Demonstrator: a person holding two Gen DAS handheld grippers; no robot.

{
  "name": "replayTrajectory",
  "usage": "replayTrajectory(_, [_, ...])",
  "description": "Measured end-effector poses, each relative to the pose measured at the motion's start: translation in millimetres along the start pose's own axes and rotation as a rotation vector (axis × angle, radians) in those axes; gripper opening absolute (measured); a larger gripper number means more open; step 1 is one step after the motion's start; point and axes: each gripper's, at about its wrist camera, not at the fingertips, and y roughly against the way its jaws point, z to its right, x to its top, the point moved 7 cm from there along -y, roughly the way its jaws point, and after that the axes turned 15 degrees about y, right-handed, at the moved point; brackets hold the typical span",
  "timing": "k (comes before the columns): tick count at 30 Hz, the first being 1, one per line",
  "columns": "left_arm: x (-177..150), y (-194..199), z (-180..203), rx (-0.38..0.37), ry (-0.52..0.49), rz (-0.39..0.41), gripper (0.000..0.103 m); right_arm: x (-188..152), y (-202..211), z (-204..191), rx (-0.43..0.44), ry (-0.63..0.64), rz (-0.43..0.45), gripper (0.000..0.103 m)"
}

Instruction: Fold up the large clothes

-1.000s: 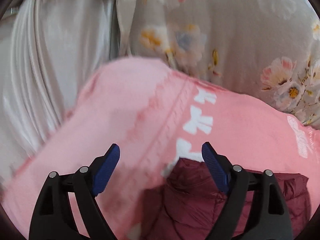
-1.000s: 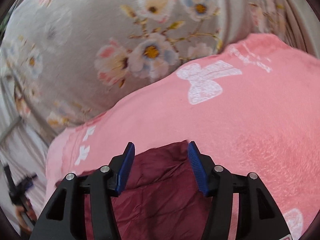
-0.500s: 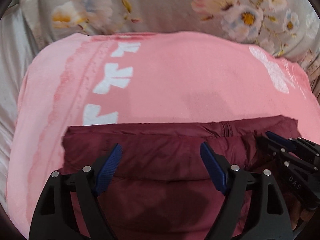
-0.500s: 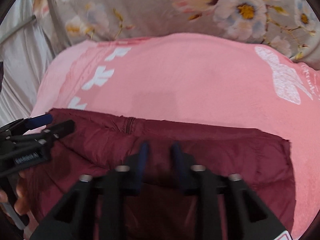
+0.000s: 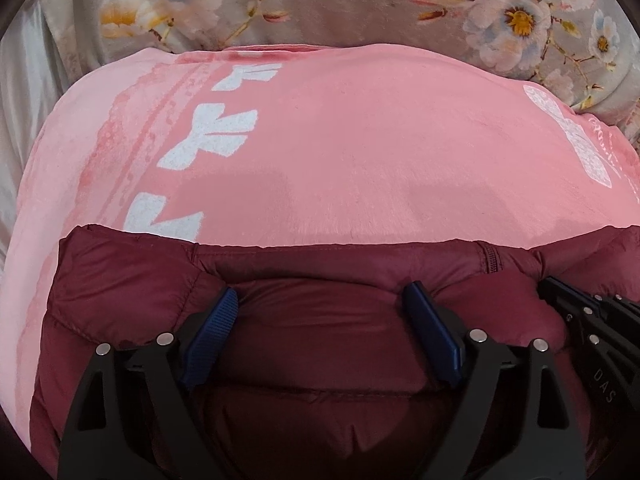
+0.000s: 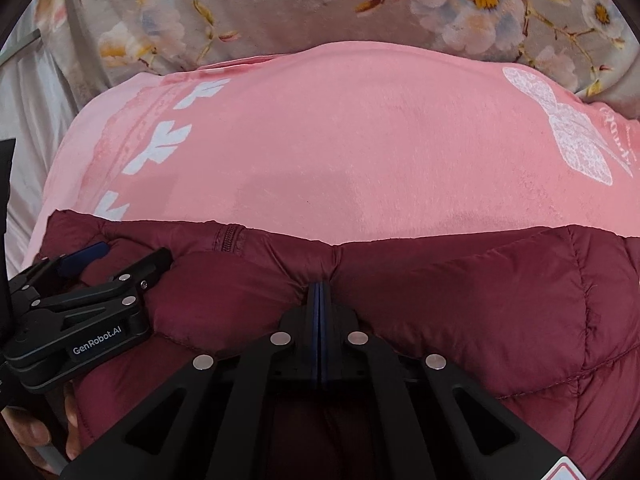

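Note:
A maroon puffer jacket (image 5: 320, 276) lies folded on a pink blanket (image 5: 360, 152); it also shows in the right wrist view (image 6: 480, 292). My left gripper (image 5: 320, 300) is open, its fingers pressed down on the jacket's puffy fold. My right gripper (image 6: 319, 288) is shut on a pinch of the jacket's fabric near its far edge. The right gripper shows at the right edge of the left wrist view (image 5: 592, 320); the left gripper shows at the left of the right wrist view (image 6: 92, 280).
The pink blanket (image 6: 340, 140) with white bow prints covers a grey floral bedspread (image 5: 340, 4), which also shows in the right wrist view (image 6: 280, 4). A pale curtain (image 5: 20, 92) hangs at the far left.
Both grippers swung round and came down onto the jacket. The right gripper closed from open onto the jacket fabric. The left gripper stayed open.

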Motion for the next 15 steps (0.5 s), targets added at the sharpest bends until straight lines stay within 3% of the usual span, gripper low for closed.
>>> replayTrajectory(15, [-2.1, -5.4, 1.7, 0.035, -0.023, 0.013, 0.085, -0.1, -2.1, 3.3, 0.022, -0.016, 0.011, 0.0])
